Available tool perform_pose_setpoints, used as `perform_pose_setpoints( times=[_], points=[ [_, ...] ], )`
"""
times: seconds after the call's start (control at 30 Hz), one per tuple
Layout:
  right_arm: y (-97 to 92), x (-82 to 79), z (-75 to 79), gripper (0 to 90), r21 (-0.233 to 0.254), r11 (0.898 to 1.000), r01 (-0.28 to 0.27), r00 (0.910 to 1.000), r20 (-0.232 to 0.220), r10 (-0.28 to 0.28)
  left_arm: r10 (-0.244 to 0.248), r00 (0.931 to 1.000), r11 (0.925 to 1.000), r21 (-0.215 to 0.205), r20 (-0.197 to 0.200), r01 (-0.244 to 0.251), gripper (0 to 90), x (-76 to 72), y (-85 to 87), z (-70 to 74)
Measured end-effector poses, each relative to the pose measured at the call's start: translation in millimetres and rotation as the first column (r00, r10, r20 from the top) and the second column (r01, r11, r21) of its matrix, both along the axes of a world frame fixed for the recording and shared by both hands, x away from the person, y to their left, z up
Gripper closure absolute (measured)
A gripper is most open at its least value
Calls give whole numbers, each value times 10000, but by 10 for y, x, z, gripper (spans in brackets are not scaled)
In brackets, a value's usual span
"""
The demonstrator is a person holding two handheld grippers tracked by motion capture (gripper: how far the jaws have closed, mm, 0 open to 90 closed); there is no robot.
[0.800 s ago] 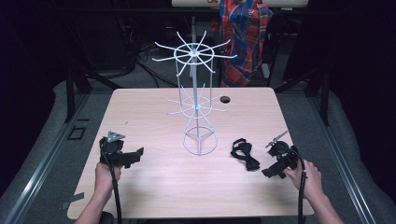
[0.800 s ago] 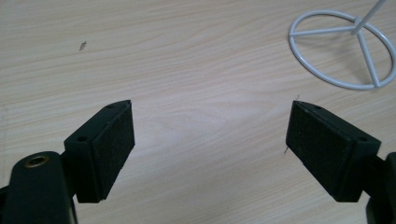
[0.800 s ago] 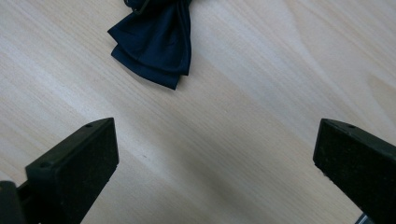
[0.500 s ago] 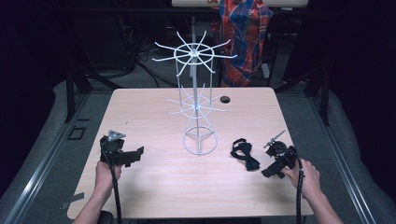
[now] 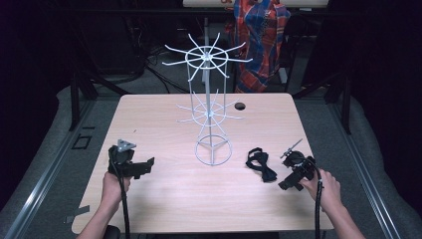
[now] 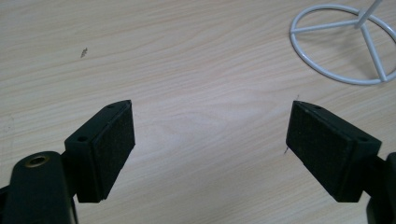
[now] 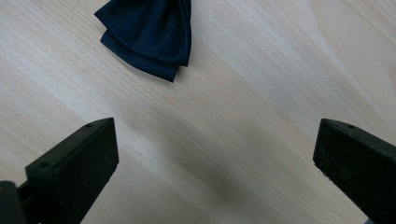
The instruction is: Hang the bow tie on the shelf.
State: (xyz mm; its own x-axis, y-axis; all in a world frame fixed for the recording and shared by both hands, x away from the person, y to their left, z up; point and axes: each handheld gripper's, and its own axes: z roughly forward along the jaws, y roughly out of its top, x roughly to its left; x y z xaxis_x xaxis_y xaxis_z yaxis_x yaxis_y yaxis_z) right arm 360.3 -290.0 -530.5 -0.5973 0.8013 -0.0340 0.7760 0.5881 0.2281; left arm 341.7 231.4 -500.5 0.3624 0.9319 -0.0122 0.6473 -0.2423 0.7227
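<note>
My right gripper (image 5: 293, 174) has crept a touch toward the bow tie (image 5: 262, 165) since a moment ago, and now sits just beside it at the lower right of the high view, jaws spread wide with only bare wood between them. In my right gripper view the bow tie (image 7: 150, 35) lies flat at the upper left, ahead of the jaws and not yet between them. My left gripper (image 5: 133, 165) has not shifted; it waits at the lower left, jaws wide apart too, empty. The white wire rack (image 5: 211, 114) stands mid-table (its ring base (image 6: 344, 44) peeks into the upper right of my left gripper view). I judge a pick of the bow tie is starting, perhaps to hang it there.
</note>
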Motion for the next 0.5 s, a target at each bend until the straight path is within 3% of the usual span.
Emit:
perform_pose_setpoints(
  times=[0.07,0.13,0.2,0.23,0.33,0.47,0.5],
  points=[
    [-7,22,28,0,-294,9992,-261,9993,-258,254,-29,10000,10000,27,-20,29,158,-7,0,3],
    [8,3,-12,0,195,9998,79,10000,16,-79,-22,10000,10000,33,-11,22,158,-11,1,2],
    [4,32,43,0,-434,9984,-366,9990,-285,354,32,10000,10000,54,-14,-32,158,-13,1,2],
    [12,16,26,0,-183,9997,-186,9998,-2,186,48,10000,10000,60,-9,-48,158,-12,1,1],
    [20,4,71,0,-175,9996,-224,9995,223,228,57,10000,9999,131,-53,-57,158,-14,3,0],
    [21,28,130,0,-147,9991,-393,9991,176,396,44,10000,9999,131,-28,-44,157,-24,3,2],
    [39,28,128,0,290,9994,-170,9989,444,157,24,10000,9999,153,-36,-23,157,-16,4,-2]
  ],
)
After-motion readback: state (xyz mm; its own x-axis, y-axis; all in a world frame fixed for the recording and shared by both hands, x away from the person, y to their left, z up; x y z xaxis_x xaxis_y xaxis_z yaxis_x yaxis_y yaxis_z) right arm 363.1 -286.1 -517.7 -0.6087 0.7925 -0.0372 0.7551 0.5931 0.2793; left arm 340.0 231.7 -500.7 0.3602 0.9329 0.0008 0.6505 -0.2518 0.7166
